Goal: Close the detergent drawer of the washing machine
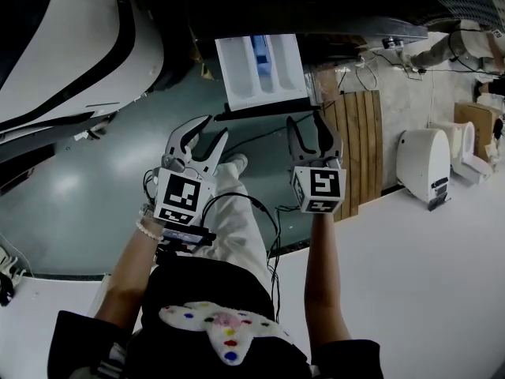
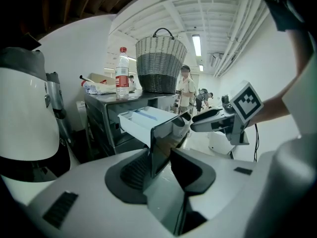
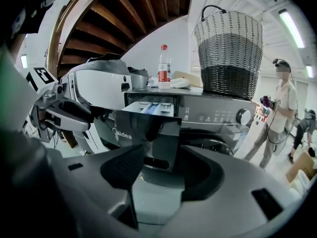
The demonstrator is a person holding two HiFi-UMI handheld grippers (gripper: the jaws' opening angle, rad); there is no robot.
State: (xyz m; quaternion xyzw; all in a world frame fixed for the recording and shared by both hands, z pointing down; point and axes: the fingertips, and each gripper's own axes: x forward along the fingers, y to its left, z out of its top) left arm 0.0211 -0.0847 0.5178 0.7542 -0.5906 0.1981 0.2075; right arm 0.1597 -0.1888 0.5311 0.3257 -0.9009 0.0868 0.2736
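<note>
Head view: the detergent drawer [image 1: 262, 68] stands pulled out, ahead of both grippers. The left gripper [image 1: 218, 126] and right gripper [image 1: 305, 118] stop short of it, jaws spread and empty

Left gripper view: the white tray juts from the washing machine [image 2: 99, 118], beyond the parted jaws

Right gripper view: its dark glossy front panel [image 3: 148, 133] faces the open jaws. The drawer is probably light, rigid, slick plastic on slides, so push flat at mid-panel
</note>
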